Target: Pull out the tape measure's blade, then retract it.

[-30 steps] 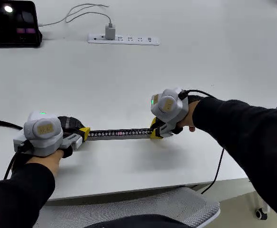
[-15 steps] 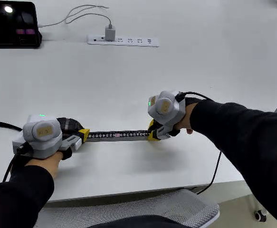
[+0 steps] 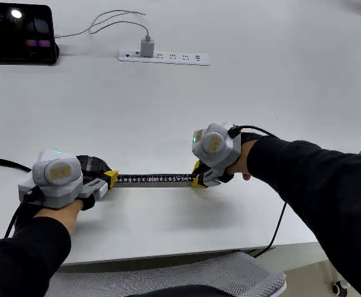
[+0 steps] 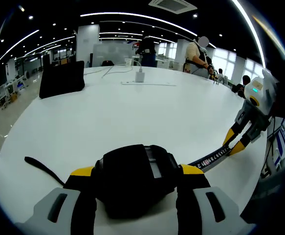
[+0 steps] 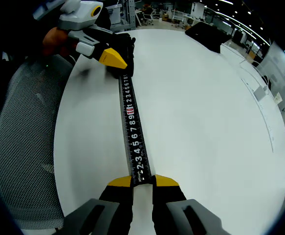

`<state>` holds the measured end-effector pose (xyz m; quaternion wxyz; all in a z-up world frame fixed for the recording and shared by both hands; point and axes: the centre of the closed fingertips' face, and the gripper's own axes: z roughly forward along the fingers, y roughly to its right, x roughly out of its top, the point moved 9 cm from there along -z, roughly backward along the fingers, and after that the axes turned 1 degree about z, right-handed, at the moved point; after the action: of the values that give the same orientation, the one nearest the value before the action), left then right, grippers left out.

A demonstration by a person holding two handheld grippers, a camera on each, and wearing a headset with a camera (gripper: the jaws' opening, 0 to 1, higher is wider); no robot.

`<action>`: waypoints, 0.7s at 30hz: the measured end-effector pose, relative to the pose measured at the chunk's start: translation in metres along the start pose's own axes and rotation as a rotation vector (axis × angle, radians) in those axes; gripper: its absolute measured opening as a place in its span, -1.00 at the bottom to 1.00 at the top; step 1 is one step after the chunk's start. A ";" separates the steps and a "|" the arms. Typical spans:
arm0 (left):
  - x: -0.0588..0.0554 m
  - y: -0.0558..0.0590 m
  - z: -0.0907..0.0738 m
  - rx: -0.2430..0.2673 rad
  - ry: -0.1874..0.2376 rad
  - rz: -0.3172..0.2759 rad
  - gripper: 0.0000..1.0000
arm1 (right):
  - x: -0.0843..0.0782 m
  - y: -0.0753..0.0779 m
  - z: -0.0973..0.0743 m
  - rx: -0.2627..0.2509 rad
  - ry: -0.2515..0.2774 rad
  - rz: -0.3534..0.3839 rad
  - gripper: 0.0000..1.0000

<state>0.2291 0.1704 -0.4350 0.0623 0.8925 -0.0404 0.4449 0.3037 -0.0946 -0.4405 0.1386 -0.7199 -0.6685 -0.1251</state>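
Because the blade must run out straight, the left gripper [image 3: 101, 176] is clenched on the black case [image 4: 135, 176], steadying it on the table [image 3: 260, 80]. The right gripper [image 5: 142, 182] pinches the blade [image 5: 131, 127] at its tip, well to the right of the case. The blade stretches low along the table between them, numbers up, seemingly taut. With this much drawn out, I judge the next move is to guide the tip back toward the case, slowly, so the spring cannot whip it.
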 end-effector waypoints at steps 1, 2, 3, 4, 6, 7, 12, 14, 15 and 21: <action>0.000 0.000 0.000 0.000 0.000 0.000 0.23 | 0.001 0.000 0.000 0.001 -0.001 -0.001 -0.78; 0.000 0.000 0.000 0.000 0.001 0.001 0.23 | 0.001 0.000 0.001 0.001 -0.003 0.000 -0.78; 0.000 0.000 0.000 0.001 0.000 0.001 0.23 | 0.002 0.000 0.001 0.002 -0.003 0.002 -0.78; 0.000 0.000 0.000 0.000 0.000 0.001 0.23 | 0.002 0.000 0.001 0.002 -0.003 0.006 -0.78; 0.000 -0.001 0.000 -0.001 -0.003 0.001 0.23 | 0.002 -0.001 0.001 0.000 0.003 0.011 -0.78; 0.000 -0.001 0.000 0.000 -0.003 0.001 0.23 | 0.003 -0.001 0.001 -0.001 0.007 0.015 -0.78; -0.001 -0.001 0.000 0.001 0.001 0.003 0.23 | 0.003 -0.002 0.002 0.000 0.025 0.008 -0.79; -0.001 -0.001 0.000 0.002 0.001 0.002 0.23 | 0.005 -0.002 0.003 0.001 0.017 0.006 -0.79; -0.001 -0.001 0.000 0.002 0.001 0.003 0.23 | 0.006 -0.001 0.003 0.003 0.012 0.002 -0.79; 0.000 0.000 0.000 0.004 0.004 0.002 0.23 | 0.010 -0.001 0.004 0.007 -0.002 -0.004 -0.78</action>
<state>0.2286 0.1707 -0.4351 0.0604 0.8917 -0.0403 0.4467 0.3036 -0.0839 -0.4406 0.1405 -0.7181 -0.6706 -0.1224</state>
